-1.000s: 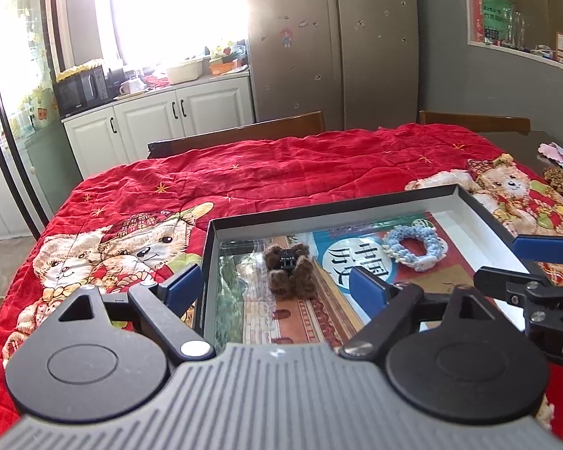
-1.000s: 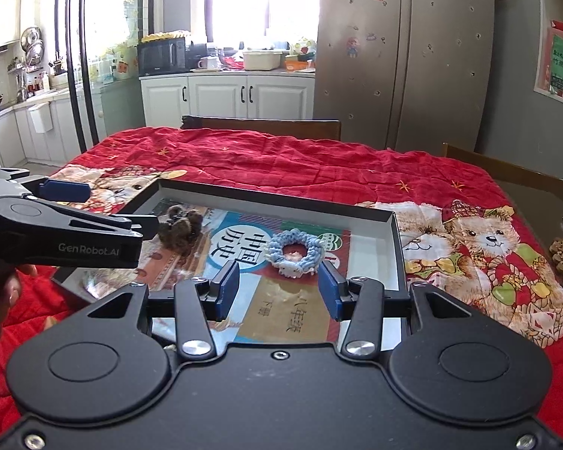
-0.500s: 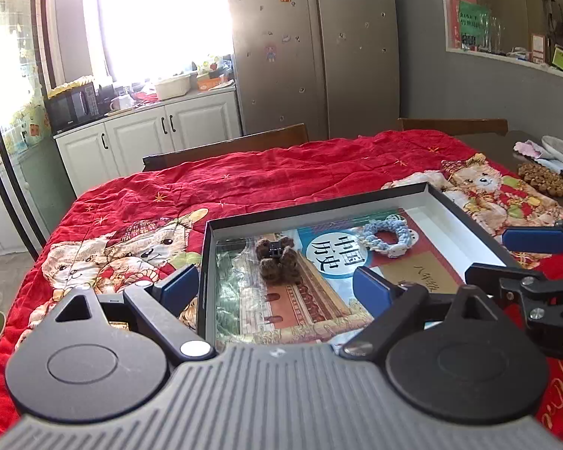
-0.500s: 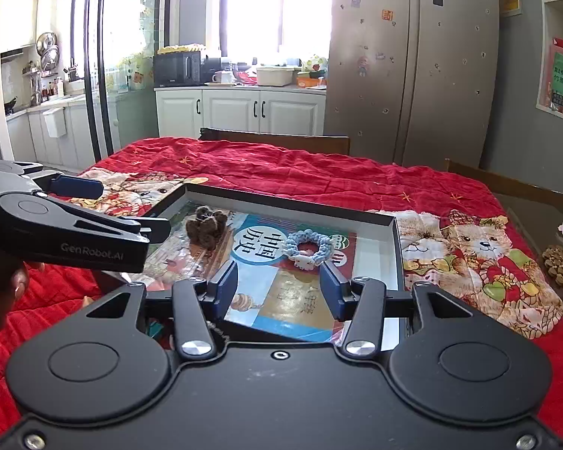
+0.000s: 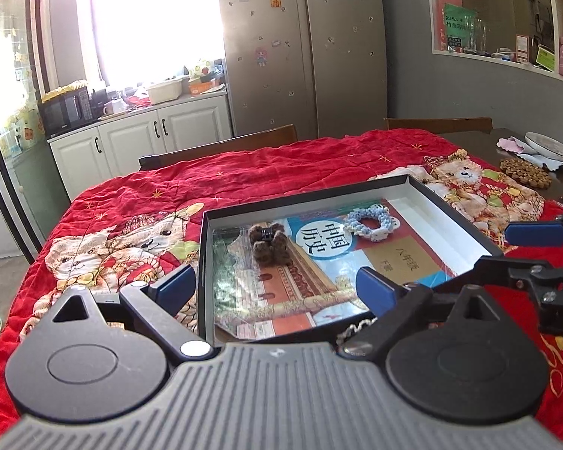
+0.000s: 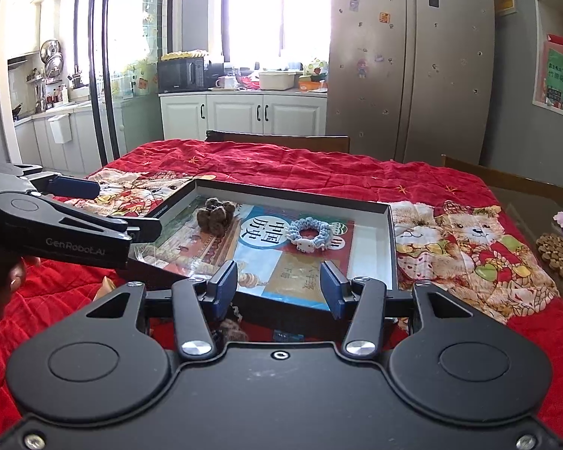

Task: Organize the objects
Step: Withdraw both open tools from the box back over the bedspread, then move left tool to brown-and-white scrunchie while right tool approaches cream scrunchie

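A shallow black box (image 5: 450, 217) with a white inside lies on the red bear-print cloth (image 5: 281, 165). It holds a book (image 5: 319, 262), a brown fluffy hair clip (image 5: 268, 243) and a pale blue crocheted scrunchie (image 5: 371, 217). My left gripper (image 5: 274, 287) hangs over the box's near left corner. Its jaws are opening, the corner lies between them, and the pads touch nothing. My right gripper (image 6: 279, 285) stands open at about half width above the near wall of the box (image 6: 390, 247), with the clip (image 6: 216, 217) and scrunchie (image 6: 311, 234) beyond it.
A wooden bead trivet (image 6: 559, 258) and a plate (image 5: 551, 146) sit on bare table at the right. Wooden chair backs (image 6: 281, 142) line the far side. A brown fluffy thing (image 6: 232, 332) lies on the cloth under my right gripper. A hand (image 6: 0, 288) holds the left gripper.
Both grippers have drawn back from the box, which now sits farther off in both views. The left jaws stand slightly wider. The things in the box have not moved.
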### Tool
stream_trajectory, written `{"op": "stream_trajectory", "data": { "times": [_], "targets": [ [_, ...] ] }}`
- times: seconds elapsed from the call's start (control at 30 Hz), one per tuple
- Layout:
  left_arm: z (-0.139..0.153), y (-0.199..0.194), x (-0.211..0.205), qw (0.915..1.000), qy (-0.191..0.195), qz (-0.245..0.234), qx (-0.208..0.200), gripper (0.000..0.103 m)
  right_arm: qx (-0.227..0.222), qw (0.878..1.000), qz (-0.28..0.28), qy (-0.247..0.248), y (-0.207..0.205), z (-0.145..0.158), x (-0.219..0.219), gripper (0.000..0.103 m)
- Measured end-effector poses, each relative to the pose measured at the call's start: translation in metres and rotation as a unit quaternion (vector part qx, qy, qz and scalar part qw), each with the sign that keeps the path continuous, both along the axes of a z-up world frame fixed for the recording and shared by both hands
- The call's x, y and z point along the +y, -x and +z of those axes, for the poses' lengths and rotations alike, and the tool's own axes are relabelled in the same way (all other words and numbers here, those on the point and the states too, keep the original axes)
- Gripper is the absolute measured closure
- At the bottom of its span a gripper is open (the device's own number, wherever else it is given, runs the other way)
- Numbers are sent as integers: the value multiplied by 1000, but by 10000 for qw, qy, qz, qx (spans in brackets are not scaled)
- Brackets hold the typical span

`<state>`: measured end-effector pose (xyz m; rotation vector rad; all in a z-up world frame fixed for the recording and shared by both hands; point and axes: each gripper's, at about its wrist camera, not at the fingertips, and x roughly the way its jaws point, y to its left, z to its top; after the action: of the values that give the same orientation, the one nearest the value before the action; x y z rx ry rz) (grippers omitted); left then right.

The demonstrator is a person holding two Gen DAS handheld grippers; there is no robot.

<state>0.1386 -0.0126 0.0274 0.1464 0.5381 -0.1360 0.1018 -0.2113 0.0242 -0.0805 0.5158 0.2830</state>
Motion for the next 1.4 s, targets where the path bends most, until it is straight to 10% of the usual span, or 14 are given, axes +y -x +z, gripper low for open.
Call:
{"op": "stream_trajectory", "data": {
  "times": [1.4],
  "targets": [
    [-29, 75, 28, 9993, 216, -40, 316, 4, 331, 9993, -142, 60, 51, -42, -25, 56]
  ]
}}
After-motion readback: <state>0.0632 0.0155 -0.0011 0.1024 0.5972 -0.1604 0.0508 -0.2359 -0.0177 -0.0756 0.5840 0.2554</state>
